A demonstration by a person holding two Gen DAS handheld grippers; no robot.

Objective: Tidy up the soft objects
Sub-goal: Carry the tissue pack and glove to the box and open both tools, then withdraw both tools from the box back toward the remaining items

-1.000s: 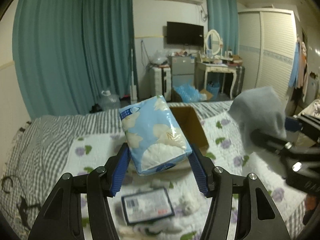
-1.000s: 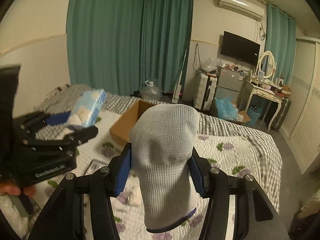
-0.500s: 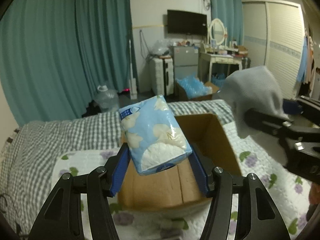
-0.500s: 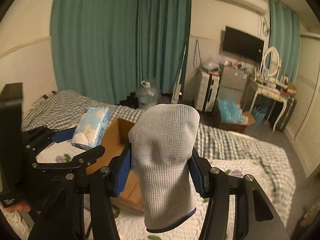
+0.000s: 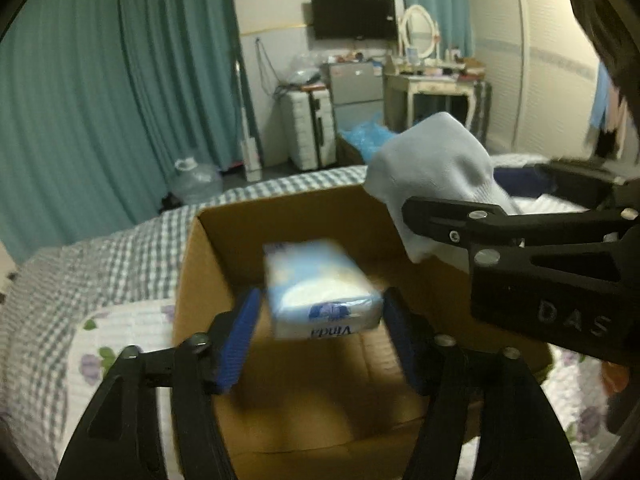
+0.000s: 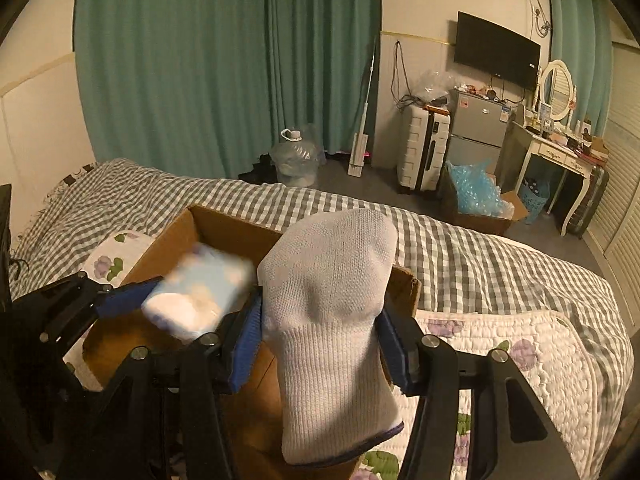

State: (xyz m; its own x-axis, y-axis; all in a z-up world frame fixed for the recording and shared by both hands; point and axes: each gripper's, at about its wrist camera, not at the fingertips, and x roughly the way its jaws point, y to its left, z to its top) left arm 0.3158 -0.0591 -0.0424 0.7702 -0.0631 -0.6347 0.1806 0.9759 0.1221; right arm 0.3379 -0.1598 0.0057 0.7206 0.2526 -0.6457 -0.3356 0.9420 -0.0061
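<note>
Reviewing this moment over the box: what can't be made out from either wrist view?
- Tissue pack: motion-blurred in both views, so whether the left gripper pads touch it is unclear.
- Cardboard box floor: near part hidden by the gripper bodies; other contents unknown.
- Sock: its far side is hidden; whether the right gripper pads press it is unclear.
- Bed in front of the box: cut off by the lower frame edges.
</note>
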